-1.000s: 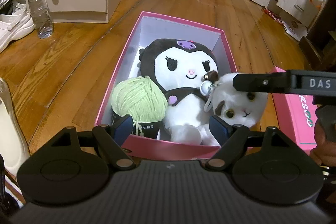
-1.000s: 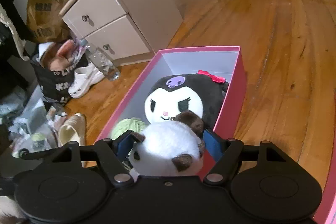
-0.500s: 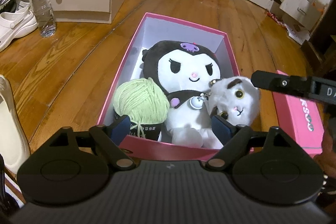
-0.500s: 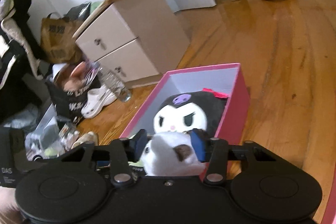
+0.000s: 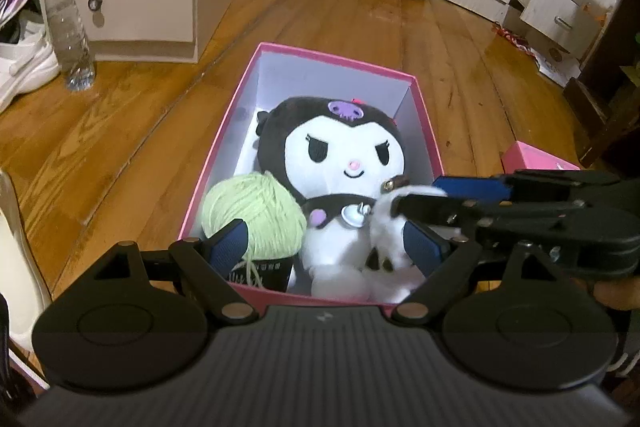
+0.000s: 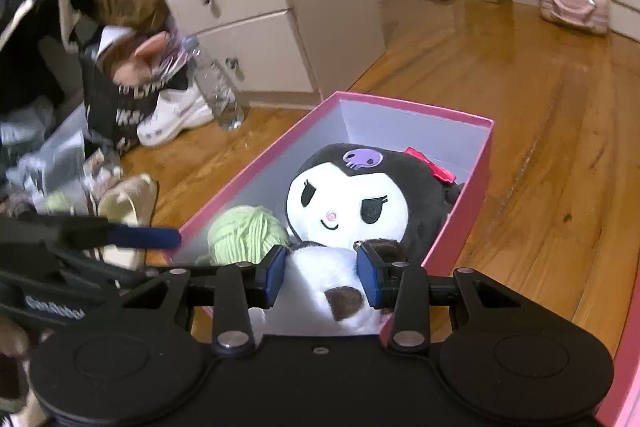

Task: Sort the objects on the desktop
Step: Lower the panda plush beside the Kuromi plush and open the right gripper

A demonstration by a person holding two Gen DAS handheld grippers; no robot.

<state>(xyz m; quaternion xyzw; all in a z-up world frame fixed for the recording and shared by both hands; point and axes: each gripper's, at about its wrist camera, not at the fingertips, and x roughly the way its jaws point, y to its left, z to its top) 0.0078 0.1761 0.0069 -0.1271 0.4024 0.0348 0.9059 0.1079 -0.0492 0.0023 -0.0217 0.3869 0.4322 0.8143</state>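
small cat plush [image 6: 320,279] lower centre, over pink box's [image 6: 486,163] near end | right gripper [image 6: 322,277] fingers pinch it; left gripper [image 5: 326,247] spread, empty | soft, light, squashy: hold its head bulk

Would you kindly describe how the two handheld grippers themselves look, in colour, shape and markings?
Both are matte black. The left gripper and right gripper each have two round discs, angled linkage bars with silver pivot pins, and blue ribbed finger pads. The left one's side, seen from the right wrist, bears pale lettering too blurred to read. No cables show.
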